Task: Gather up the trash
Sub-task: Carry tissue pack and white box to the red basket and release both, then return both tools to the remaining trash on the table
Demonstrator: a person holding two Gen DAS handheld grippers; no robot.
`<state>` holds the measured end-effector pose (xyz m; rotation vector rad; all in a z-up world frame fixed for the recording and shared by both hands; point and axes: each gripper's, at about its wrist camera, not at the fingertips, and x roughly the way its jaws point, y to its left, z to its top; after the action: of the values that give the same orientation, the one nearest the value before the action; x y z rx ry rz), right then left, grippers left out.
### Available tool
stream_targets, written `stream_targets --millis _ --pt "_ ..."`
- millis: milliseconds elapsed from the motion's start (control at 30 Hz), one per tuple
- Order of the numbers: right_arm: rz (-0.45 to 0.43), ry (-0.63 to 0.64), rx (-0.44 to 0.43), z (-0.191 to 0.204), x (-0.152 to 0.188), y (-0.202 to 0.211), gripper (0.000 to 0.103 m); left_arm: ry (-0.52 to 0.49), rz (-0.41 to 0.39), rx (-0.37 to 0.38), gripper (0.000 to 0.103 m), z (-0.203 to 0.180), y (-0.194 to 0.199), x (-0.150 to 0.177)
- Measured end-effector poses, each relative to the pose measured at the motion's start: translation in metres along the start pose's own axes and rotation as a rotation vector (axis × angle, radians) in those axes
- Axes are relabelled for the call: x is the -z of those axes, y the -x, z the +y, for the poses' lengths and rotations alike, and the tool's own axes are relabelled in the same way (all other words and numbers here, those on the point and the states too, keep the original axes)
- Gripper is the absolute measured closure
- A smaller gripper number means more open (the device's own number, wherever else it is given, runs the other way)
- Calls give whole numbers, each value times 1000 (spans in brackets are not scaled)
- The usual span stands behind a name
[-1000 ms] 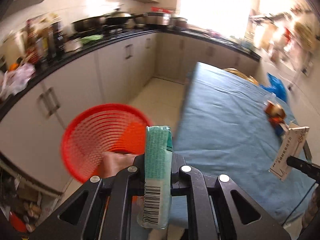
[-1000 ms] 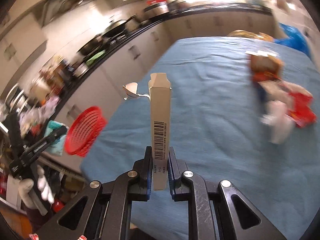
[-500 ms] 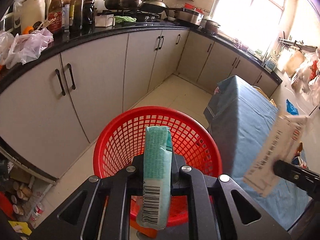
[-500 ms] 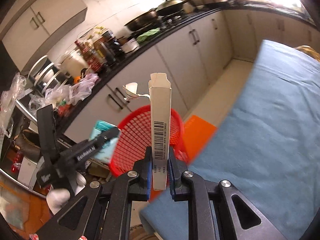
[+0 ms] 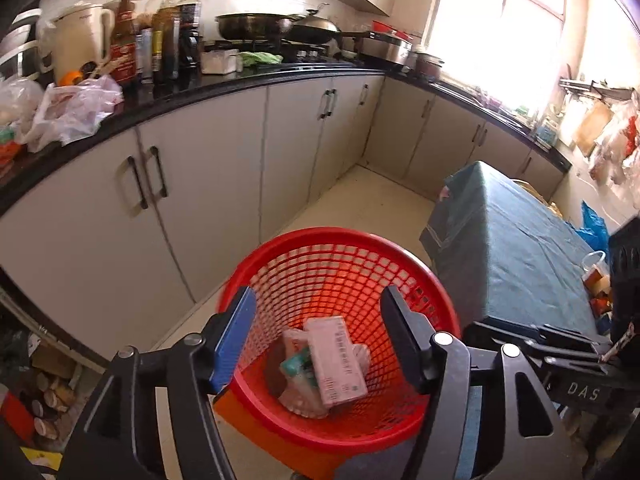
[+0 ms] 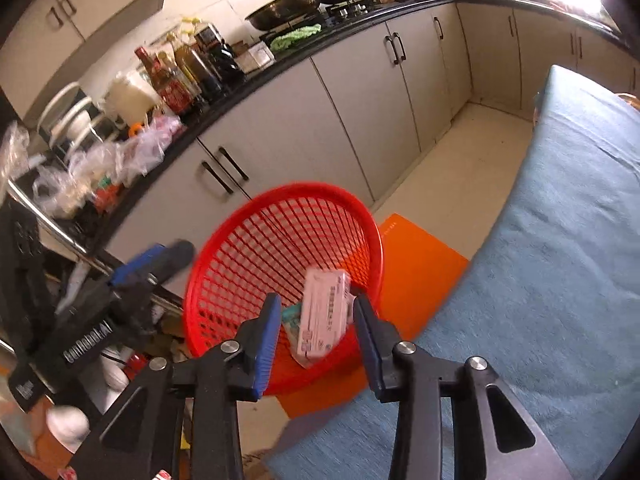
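Observation:
A red mesh basket (image 5: 340,248) stands on an orange stool beside the blue-covered table. Inside it lie a white carton (image 5: 336,360) and a teal packet (image 5: 298,364) on other wrappers. My left gripper (image 5: 320,320) hangs open and empty over the basket. My right gripper (image 6: 316,320) is open and empty above the basket (image 6: 240,248), with the white carton (image 6: 324,312) and the teal packet (image 6: 291,314) seen between its fingers. The left gripper's body (image 6: 132,284) shows in the right wrist view. The right gripper's body (image 5: 560,364) shows in the left wrist view.
The orange stool (image 6: 416,264) sits against the table (image 6: 560,280). More trash (image 5: 596,276) lies on the table's far side. Kitchen cabinets (image 5: 200,200) and a cluttered black counter (image 5: 120,92) run behind. Tiled floor (image 5: 360,200) lies between.
Both grippers opened over the basket. The teal packet dropped from the left and the white carton from the right; both now lie in the basket.

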<state>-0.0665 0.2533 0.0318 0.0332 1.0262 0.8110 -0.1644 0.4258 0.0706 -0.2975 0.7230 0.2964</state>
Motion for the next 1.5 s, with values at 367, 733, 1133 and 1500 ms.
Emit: stream_targets --millis 367,733,1133,1500 --pt "67 -53 64 -16 0 -32 76 134 132 -118 37 52 -38 7" --pt "120 -133 11 -28 0 -23 84 183 242 -26 71 52 -50 26" --pt "-49 -58 27 -20 10 32 54 165 106 -90 25 40 0 27" --pt "-235 -40 204 -103 79 176 12 120 -11 85 17 -28 66 43"
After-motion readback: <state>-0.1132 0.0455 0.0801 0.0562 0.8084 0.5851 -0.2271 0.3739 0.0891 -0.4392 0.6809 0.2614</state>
